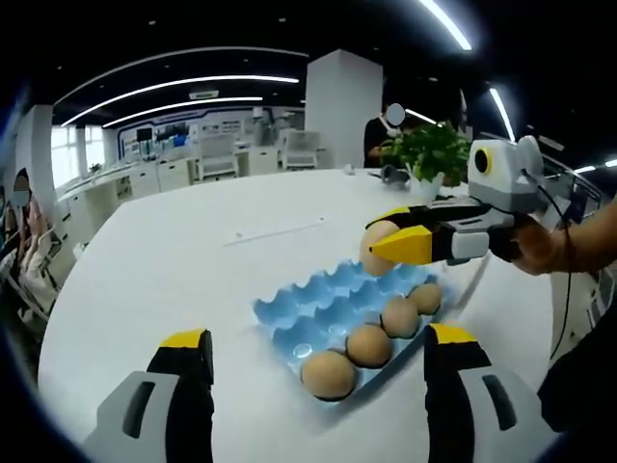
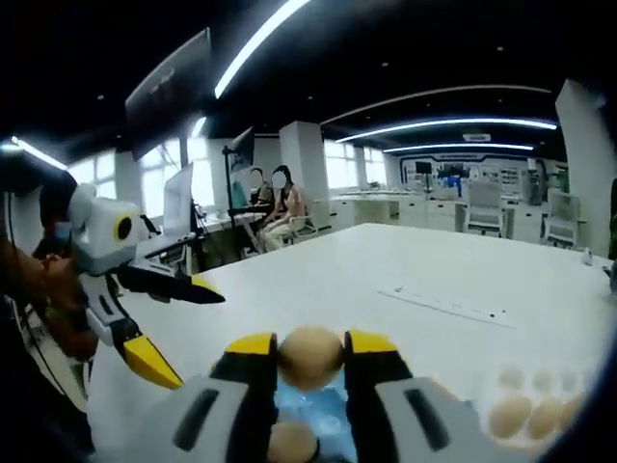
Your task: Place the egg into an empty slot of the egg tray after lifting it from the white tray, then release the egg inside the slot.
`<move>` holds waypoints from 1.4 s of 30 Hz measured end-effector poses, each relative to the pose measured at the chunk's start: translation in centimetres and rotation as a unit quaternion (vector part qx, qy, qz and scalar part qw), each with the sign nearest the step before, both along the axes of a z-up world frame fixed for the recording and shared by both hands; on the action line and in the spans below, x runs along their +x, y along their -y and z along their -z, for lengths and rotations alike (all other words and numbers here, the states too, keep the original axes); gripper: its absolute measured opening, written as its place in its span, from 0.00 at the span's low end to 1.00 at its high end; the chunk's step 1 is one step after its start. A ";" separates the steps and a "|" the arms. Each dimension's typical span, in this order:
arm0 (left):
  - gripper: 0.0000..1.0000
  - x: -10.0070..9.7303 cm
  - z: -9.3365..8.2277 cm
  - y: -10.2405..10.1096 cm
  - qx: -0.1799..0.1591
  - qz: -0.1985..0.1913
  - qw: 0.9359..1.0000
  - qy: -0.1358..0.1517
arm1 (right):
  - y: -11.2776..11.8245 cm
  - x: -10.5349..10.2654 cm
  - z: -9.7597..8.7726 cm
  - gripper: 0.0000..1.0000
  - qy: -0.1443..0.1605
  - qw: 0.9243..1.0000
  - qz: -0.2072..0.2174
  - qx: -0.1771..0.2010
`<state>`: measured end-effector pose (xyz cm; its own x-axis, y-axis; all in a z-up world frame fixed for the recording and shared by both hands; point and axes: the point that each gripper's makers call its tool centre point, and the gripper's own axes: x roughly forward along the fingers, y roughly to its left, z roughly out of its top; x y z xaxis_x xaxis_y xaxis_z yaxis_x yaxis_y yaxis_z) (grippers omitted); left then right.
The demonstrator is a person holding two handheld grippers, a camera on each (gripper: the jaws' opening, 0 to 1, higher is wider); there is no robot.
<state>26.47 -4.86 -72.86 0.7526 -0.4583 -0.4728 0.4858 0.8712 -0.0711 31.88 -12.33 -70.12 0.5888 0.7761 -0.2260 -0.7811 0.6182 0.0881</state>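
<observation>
Right hand-held gripper [image 2: 310, 359] grips egg [image 2: 310, 355] (above tray [image 1: 289, 313]).

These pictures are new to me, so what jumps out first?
An egg pinched between the yellow-tipped jaws of the right tool, held over the far end of a blue egg tray on a white table. Four more eggs sit in a row along the tray's near side, and the left tool waits open before them.

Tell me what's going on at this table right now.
A person works two handheld grippers over a white table. The right gripper is shut on an egg and holds it above the blue egg tray, not yet lowered into a slot. Four eggs already sit along the tray's near row. The left gripper hangs open, holding nothing.
</observation>
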 end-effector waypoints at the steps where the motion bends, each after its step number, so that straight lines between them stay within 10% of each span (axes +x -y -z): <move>1: 0.90 0.0 0.0 0.0 0.000 0.000 1.000 0.000 | -0.3 0.0 0.0 0.27 0.000 1.000 -0.004 0.000; 22: 0.84 -0.5 0.8 0.2 0.003 0.011 1.000 -0.010 | -6.7 -0.5 3.6 0.27 -0.026 0.994 -0.085 -0.059; 42: 0.83 -0.2 0.9 0.1 0.002 0.011 1.000 -0.009 | -8.0 -0.7 6.4 0.27 -0.066 0.989 -0.099 -0.085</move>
<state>26.31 -4.95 -73.73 0.7343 -0.4726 -0.4873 0.5033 0.8607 -0.0763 31.16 -4.29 -76.47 0.3857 0.8174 -0.4279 -0.8767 0.4692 0.1061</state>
